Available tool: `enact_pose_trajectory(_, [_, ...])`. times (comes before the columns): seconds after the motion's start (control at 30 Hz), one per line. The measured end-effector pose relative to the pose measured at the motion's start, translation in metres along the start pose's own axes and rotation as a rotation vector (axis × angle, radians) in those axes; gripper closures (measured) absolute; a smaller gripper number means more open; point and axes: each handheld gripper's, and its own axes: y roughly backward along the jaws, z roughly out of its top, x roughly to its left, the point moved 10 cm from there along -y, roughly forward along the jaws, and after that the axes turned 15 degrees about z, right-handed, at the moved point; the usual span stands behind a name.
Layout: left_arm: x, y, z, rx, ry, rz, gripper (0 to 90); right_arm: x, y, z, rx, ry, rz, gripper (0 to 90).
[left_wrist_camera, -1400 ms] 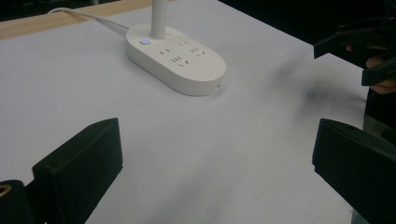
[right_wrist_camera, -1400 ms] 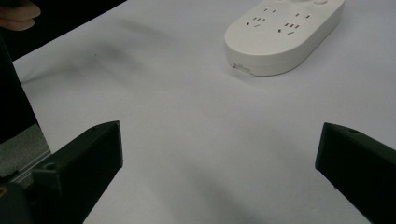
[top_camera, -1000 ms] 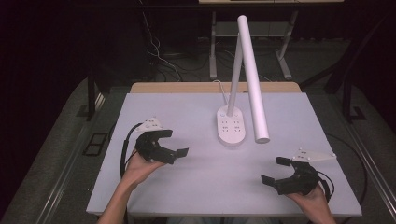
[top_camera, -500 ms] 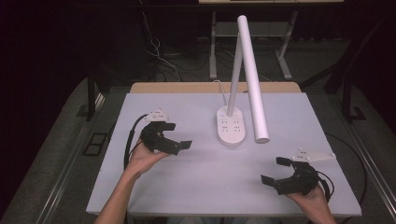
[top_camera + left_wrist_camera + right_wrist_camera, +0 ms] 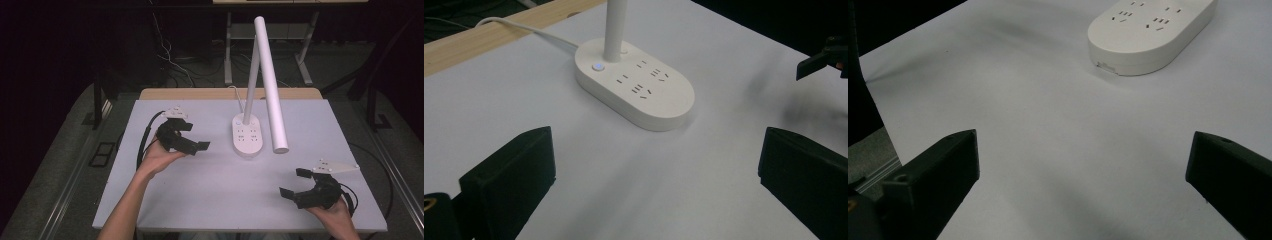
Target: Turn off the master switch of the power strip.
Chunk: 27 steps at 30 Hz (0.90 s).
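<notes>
A white desk lamp stands at the table's middle; its oval base [image 5: 248, 136] carries several sockets, and a long tube head [image 5: 272, 85] slants down over it. My left gripper [image 5: 196, 136] is open a short way left of the base, jaws pointing at it. In the left gripper view the base [image 5: 636, 85] with its lit button [image 5: 598, 66] lies ahead between the wide-apart jaws. Near the front right corner my right gripper [image 5: 293, 182] is open and holds nothing. In the right gripper view the base [image 5: 1148, 30] shows at the top right.
The white table top [image 5: 225, 190] has a wooden strip [image 5: 200, 94] along its far edge. The lamp's white cable [image 5: 524, 30] runs off over that strip. Black cables loop from each gripper. Dark floor, desk legs and wires lie beyond the table.
My left gripper has moved away from the person and to the right, closer to the lamp base. The right gripper has stayed in place.
</notes>
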Motion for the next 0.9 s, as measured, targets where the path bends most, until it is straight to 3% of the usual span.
enact_pose_trajectory(0.63, [0.015,-0.018,0.017,0.045,-0.035,0.013,0.9,0.0,0.0,0.0,0.002,0.0,0.001,0.2])
enact_pose_trajectory(0.9, [0.018,-0.032,0.023,0.054,-0.012,0.011,0.8,0.0,0.0,0.0,0.001,0.0,0.001,0.2])
